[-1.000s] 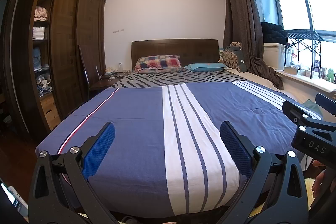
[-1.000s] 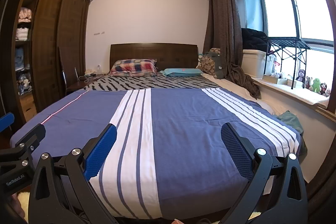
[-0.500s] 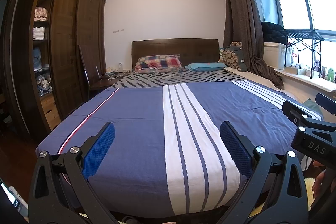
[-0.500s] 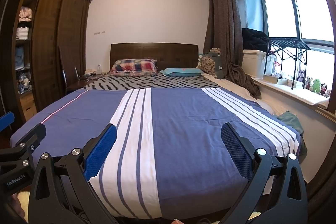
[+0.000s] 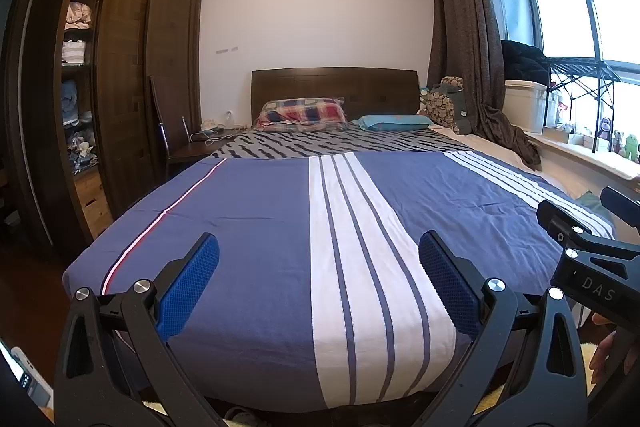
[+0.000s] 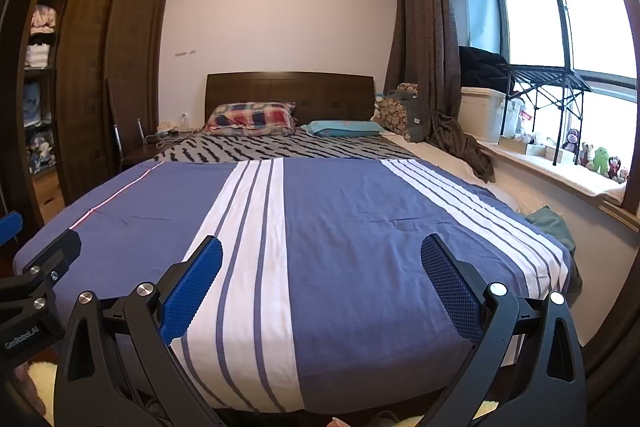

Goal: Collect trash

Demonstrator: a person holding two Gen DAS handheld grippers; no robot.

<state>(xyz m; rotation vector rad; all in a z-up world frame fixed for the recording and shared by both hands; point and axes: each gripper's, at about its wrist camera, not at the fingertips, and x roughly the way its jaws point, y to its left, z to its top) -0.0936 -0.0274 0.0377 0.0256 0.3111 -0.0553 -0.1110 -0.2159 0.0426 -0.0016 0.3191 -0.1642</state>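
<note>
Left hand-held gripper [image 5: 319, 267] and right hand-held gripper [image 6: 321, 269] both hover spread wide and empty at the near foot of the bed [image 5: 256, 219]. No trash shows on the bedspread. Far off lie a plaid pillow [image 5: 302, 113] and, right of it, a teal pillow [image 5: 394, 122].

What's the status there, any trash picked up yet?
Left gripper open, empty. Right gripper open, empty. Both hover over foot of bed. No trash in view; nothing in the way.
</note>
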